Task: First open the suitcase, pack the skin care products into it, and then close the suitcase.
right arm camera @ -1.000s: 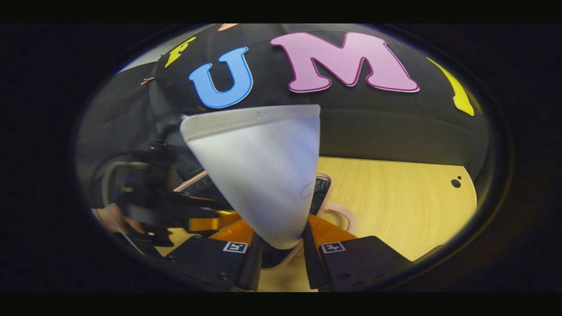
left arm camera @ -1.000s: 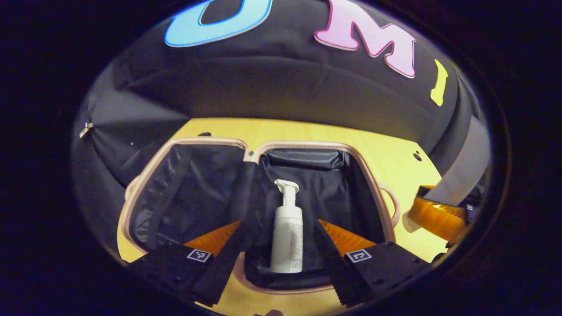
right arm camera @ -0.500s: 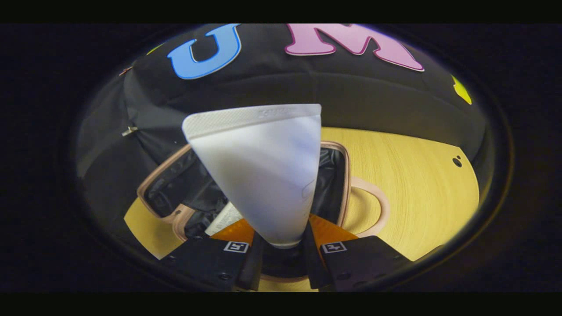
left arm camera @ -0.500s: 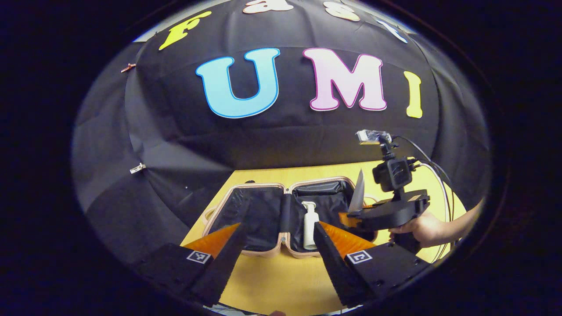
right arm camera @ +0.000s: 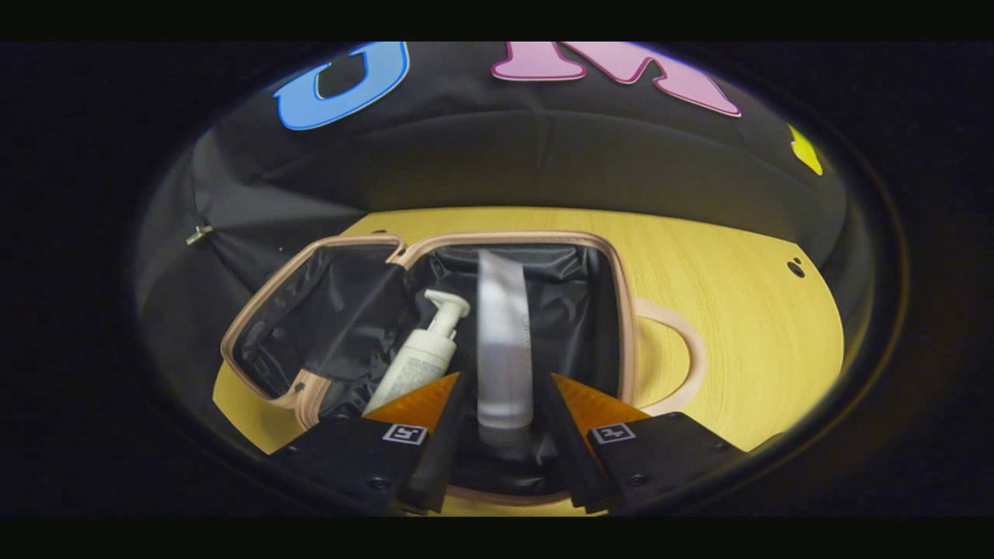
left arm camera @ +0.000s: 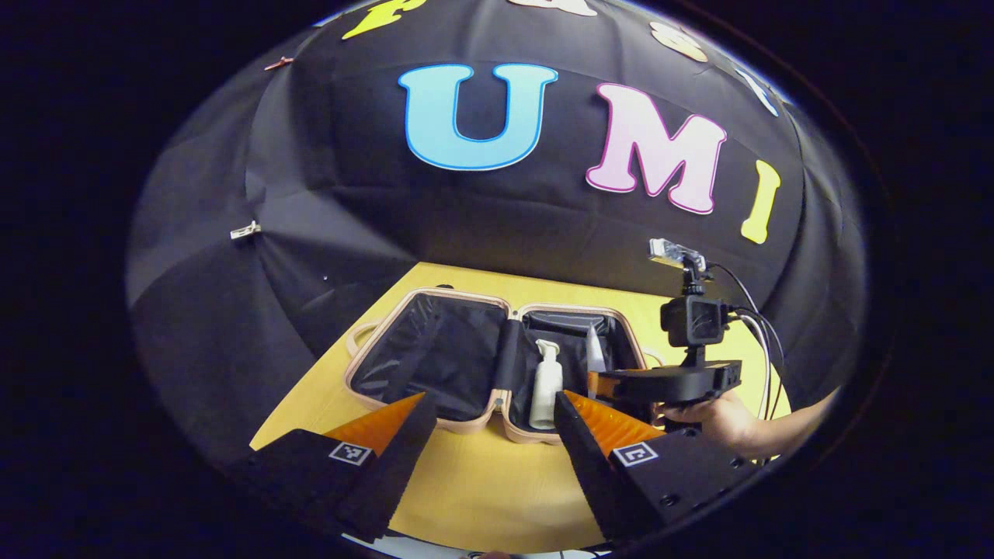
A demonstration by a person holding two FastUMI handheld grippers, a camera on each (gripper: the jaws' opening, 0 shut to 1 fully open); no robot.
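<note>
The suitcase (right arm camera: 621,310) lies open on the wooden table (right arm camera: 745,310). A pump bottle (right arm camera: 419,361) lies in its right half. Beside it is a white tube (right arm camera: 503,341), blurry, maybe dropping in now. The right gripper (right arm camera: 503,423) has its fingers spread apart, with the tube between them but not squeezed. The left gripper (left arm camera: 489,435) is wide and holds nothing, back from the case. If the tube lands tilted on the rim, the lid could jam on it.
</note>
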